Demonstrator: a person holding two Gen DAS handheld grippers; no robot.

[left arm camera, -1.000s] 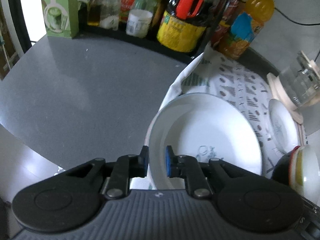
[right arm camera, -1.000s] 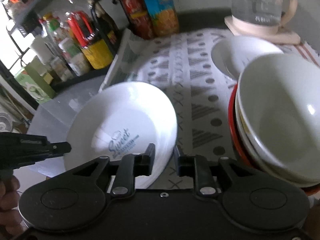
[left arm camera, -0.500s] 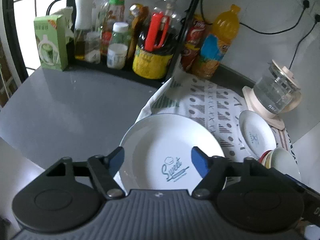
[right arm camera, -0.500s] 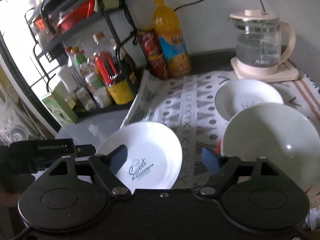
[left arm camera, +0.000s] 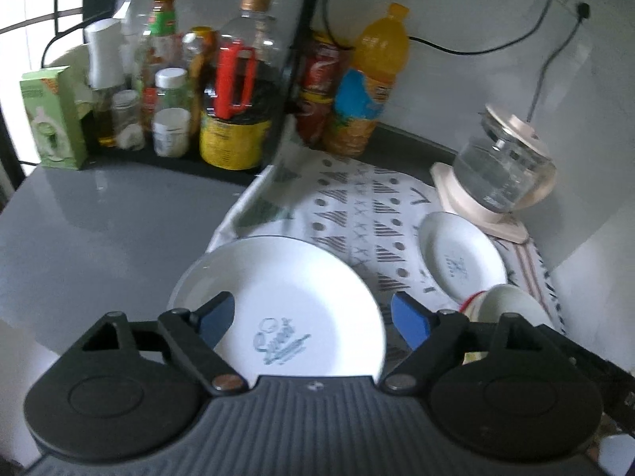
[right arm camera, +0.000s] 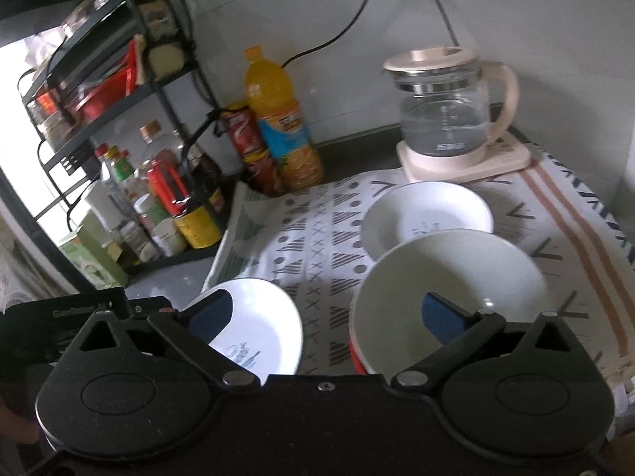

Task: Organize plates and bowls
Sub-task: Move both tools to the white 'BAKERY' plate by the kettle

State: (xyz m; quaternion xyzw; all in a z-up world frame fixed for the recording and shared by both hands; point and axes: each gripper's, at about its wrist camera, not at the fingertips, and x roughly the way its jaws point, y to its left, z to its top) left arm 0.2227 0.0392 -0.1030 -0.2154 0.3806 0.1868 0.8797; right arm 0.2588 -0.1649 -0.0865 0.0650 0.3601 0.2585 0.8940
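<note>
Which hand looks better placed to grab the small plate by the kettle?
Probably the right gripper: the small plate lies just beyond the bowl stack before its opening, empty jaws.

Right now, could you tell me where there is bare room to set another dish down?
The grey counter between the bottle rack and large plate is bare. So is the patterned cloth between that plate, the small plate and orange bottle. By the stacked bowls and kettle it is crowded.

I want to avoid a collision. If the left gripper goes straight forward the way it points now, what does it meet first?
Most likely the large white plate, which lies straight ahead between the opening, empty jaws of the left gripper. Depth is uncertain, but nothing shows in front of it.
</note>
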